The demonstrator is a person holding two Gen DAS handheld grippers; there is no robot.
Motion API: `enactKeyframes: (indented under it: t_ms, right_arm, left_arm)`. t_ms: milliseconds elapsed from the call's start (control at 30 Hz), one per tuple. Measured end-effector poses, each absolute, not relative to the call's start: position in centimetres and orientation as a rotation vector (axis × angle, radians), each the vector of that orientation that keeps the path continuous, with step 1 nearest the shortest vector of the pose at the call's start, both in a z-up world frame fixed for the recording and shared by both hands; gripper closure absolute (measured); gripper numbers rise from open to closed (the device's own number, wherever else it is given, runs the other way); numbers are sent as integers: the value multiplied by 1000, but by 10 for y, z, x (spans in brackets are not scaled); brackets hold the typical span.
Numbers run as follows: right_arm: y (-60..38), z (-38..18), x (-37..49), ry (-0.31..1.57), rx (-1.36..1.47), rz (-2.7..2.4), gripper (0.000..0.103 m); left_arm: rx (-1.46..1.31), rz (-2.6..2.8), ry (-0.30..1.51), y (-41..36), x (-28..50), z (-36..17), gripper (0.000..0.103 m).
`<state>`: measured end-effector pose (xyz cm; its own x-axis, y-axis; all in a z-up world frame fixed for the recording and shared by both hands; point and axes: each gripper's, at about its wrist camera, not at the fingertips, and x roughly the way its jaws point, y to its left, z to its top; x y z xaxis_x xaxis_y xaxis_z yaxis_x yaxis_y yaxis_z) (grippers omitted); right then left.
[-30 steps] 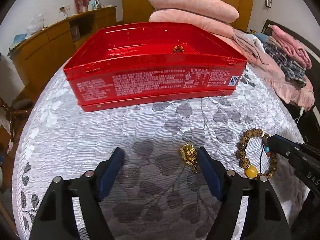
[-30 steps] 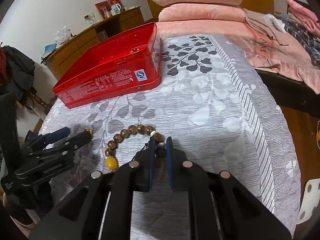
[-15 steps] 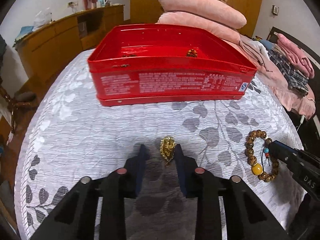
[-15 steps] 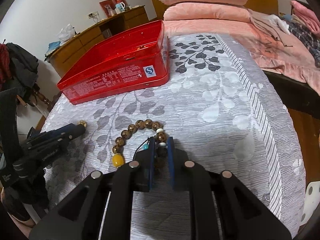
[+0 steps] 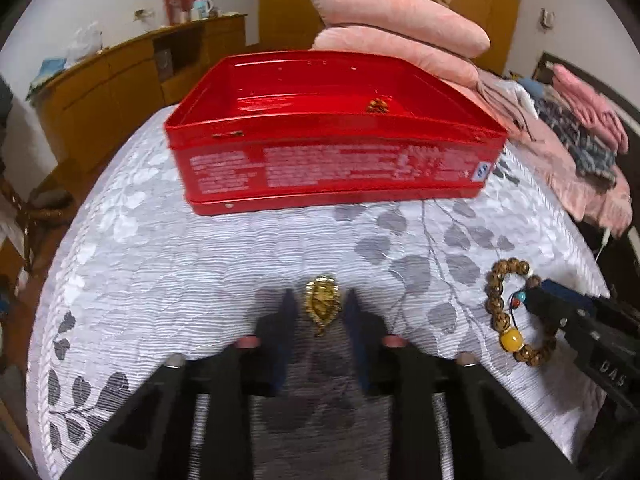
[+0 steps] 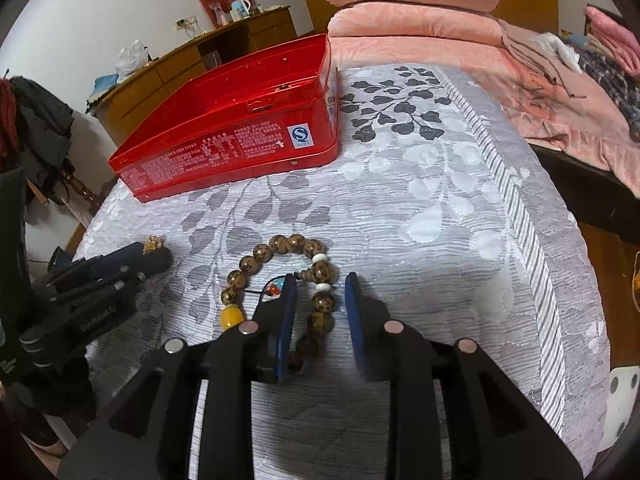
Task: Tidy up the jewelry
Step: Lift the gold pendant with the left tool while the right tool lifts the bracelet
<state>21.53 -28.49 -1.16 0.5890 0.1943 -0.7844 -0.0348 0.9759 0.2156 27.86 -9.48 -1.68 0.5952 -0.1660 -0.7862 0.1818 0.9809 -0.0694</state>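
The left hand-held gripper (image 5: 318, 308) is narrowed around the gold pendant (image 5: 321, 303) lying on the bed (image 5: 160, 264); I can't tell if it's pinched. Lift straight, then carry ahead to the red tin (image 5: 332, 168). The right hand-held gripper (image 6: 320, 300) straddles the bead bracelet's (image 6: 280, 276) near side, slightly open; it should pinch a bead, not the cord.

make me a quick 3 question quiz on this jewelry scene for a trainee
1. True or false: the gold pendant sits between the fingers of the left tongs.
2. Which piece do the right tongs straddle? A) gold ring B) beaded bracelet C) watch
3. Fill in: the open container behind the jewelry is a ____ tin.

Key
1. True; they flank it closely, though contact is unclear.
2. B; the fingers stand apart around the beads.
3. Red; one small item already lies inside.
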Motion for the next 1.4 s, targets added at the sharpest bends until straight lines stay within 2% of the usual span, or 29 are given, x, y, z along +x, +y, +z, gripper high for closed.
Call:
enactKeyframes:
  t_ms: [133, 267, 667, 867, 933, 967, 1400]
  right_arm:
    - [-282, -11, 215, 932, 165, 127, 90]
    - [-278, -9, 212, 926, 144, 121, 92]
    - [-267, -9, 210, 937, 119, 134, 90]
    - [-262, -10, 211, 942, 99, 134, 83]
    - [-261, -10, 212, 940, 91, 128, 86]
    - [-261, -10, 212, 940, 91, 121, 91]
    - [-252, 6, 206, 908, 75, 110, 93]
  left_arm:
    - [-13, -222, 909, -86, 277, -16, 89]
    - [-19, -234, 886, -75, 267, -12, 89]
    - [-36, -238, 865, -47, 249, -7, 89]
    - [-42, -240, 865, -47, 250, -8, 89]
    - [-46, -242, 869, -47, 250, -8, 89]
    - [-46, -242, 871, -48, 251, -8, 89]
    - [-30, -241, 859, -59, 252, 0, 89]
